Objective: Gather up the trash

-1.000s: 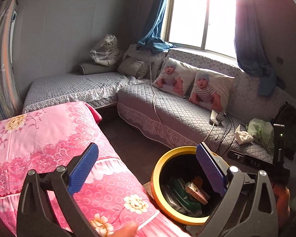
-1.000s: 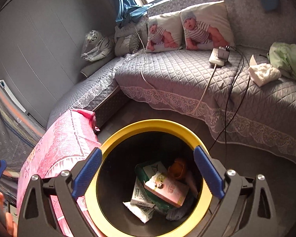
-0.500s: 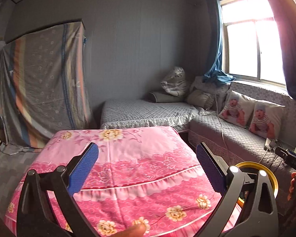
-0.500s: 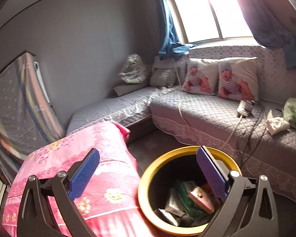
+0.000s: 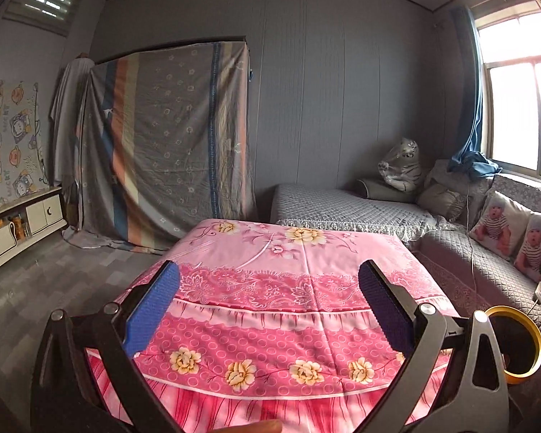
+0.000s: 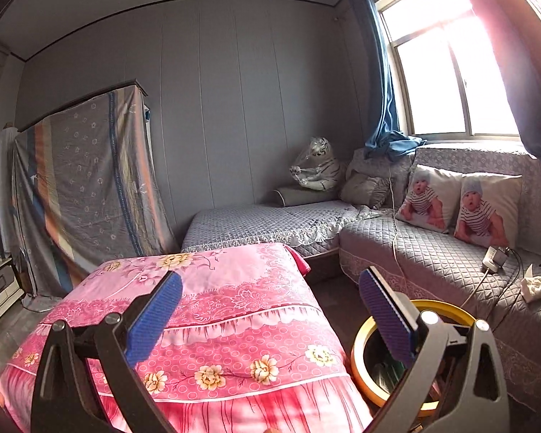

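A black trash bin with a yellow rim stands on the floor between the pink-covered table and the grey sofa; a little trash shows inside it behind my right finger. The bin also shows at the right edge of the left wrist view. My left gripper is open and empty, held over the pink floral cloth. My right gripper is open and empty, above the cloth's right part and the bin. A crumpled white tissue lies on the sofa seat at the right.
A grey quilted corner sofa carries two baby-print pillows, a power strip with cables and a wrapped toy tiger. A cloth-draped cabinet stands at the back wall. A low white cabinet is at the left.
Both grippers have lifted and swung left, away from the bin's opening toward the pink table and back wall. The bin slid to the right edge of both views. Both stay open.
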Motion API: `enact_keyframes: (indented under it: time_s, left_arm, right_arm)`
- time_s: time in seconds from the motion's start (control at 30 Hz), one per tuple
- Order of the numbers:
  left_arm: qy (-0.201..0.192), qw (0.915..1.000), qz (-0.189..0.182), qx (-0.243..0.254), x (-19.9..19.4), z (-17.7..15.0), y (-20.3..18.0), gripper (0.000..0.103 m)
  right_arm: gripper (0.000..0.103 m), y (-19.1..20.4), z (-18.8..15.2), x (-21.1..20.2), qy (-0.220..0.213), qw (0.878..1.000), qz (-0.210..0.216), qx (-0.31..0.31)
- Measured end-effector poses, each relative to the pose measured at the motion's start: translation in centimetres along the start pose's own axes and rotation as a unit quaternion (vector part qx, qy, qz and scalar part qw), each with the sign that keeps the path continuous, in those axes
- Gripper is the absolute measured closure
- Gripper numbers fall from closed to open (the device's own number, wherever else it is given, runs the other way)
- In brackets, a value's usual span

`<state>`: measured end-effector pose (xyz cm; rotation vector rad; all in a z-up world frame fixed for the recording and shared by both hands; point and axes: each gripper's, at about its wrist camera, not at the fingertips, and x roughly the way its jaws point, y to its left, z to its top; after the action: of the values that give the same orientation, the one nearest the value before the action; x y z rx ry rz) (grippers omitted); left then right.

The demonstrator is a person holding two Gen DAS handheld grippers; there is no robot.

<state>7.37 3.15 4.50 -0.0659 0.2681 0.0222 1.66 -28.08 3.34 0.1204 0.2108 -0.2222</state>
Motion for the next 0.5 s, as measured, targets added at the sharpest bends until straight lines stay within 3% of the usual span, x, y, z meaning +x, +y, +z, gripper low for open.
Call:
enact_keyframes:
  time_s: [0.23,0.5]
  left_arm:
    - [0.013,0.9995,0.004,-0.028,-0.4,-1.4,1.3,0.008]
    - [0.015,0.9996,0.002,-0.024,-0.3,-1.7,0.9,0.008]
  right_arm:
    - [0.008,1.9,-1.5,-0.7,0.000,1.000,0.004,-0.018]
    - [0.008,1.7,-2.4,-0.2,0.012,1.000,0.001,-0.009]
